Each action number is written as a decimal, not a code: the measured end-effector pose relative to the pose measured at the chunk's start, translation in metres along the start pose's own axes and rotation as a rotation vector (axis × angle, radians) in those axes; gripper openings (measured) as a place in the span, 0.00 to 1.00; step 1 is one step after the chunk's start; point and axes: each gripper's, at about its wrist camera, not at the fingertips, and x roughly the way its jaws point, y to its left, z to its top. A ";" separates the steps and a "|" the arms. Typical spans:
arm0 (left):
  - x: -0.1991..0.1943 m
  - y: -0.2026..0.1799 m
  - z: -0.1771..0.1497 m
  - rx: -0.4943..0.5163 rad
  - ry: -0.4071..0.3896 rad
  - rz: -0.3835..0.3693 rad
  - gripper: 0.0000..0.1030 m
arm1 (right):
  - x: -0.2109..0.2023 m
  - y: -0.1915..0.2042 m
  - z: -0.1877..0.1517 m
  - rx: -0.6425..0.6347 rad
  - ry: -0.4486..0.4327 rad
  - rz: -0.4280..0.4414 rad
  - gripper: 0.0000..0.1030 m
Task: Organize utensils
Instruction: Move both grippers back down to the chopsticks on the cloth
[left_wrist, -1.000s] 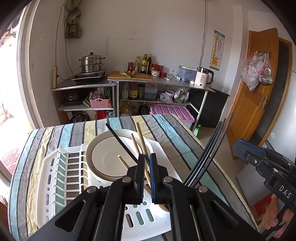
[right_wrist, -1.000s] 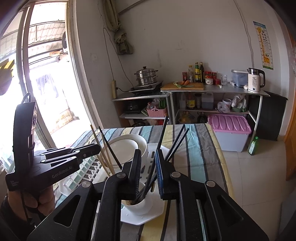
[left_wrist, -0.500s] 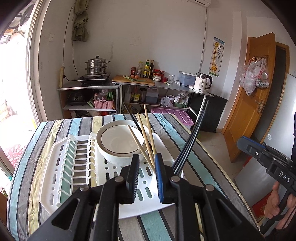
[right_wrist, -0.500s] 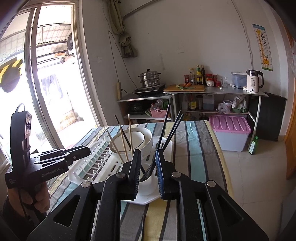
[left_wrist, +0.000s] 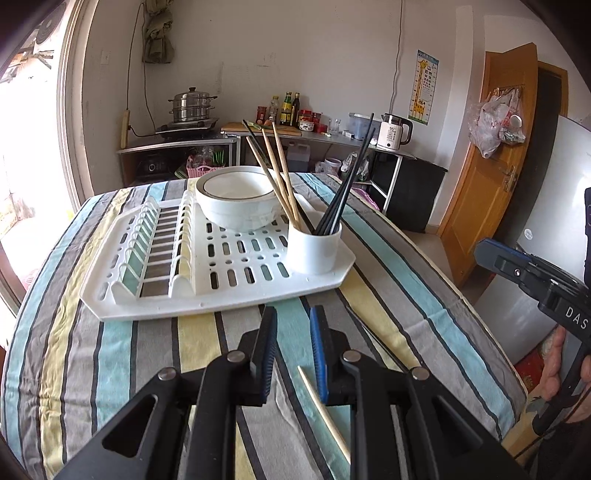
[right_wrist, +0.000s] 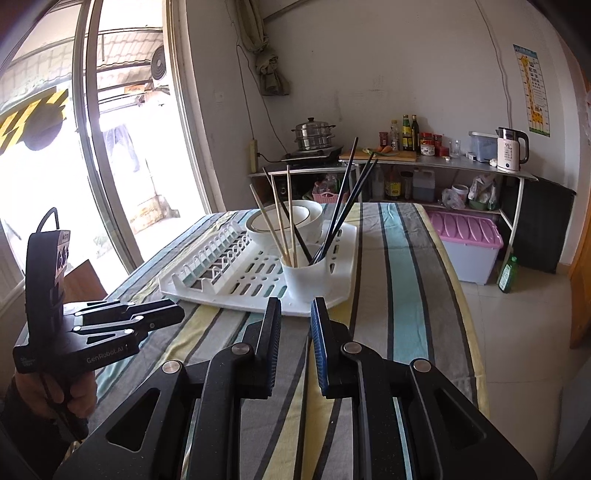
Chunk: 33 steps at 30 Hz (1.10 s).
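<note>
Both the left gripper (left_wrist: 293, 345) and the right gripper (right_wrist: 294, 339) hang parted and empty over the striped tablecloth (left_wrist: 110, 354). One wooden chopstick (left_wrist: 323, 413), perhaps a pair, lies under the left one; lower straight, pinch mid-shaft, then carry to the white holder (left_wrist: 313, 249) on the drying rack (left_wrist: 221, 291).

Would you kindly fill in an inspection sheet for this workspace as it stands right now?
Surface: table with striped cloth; white drying rack on it.
Job's things: wooden chopsticks and black chopsticks stand in the white cup on the rack; one pale chopstick lies on the cloth under the left hand-held gripper.
Clutter: bowl on the rack.
Grippers: left hand-held gripper and right hand-held gripper both open, empty, short of the rack.
Cables: one cord runs up the wall behind the steamer pot.
Surroundings: shelf with bottles, kettle, pink-lidded bin, wooden door.
</note>
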 end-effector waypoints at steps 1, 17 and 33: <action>0.000 -0.001 -0.006 -0.002 0.010 -0.002 0.19 | 0.000 0.001 -0.004 -0.001 0.010 0.004 0.17; 0.007 -0.010 -0.050 -0.043 0.093 -0.007 0.21 | 0.014 -0.004 -0.040 -0.008 0.109 -0.010 0.17; 0.065 -0.008 -0.052 -0.091 0.239 -0.004 0.23 | 0.093 -0.006 -0.055 -0.072 0.335 -0.013 0.17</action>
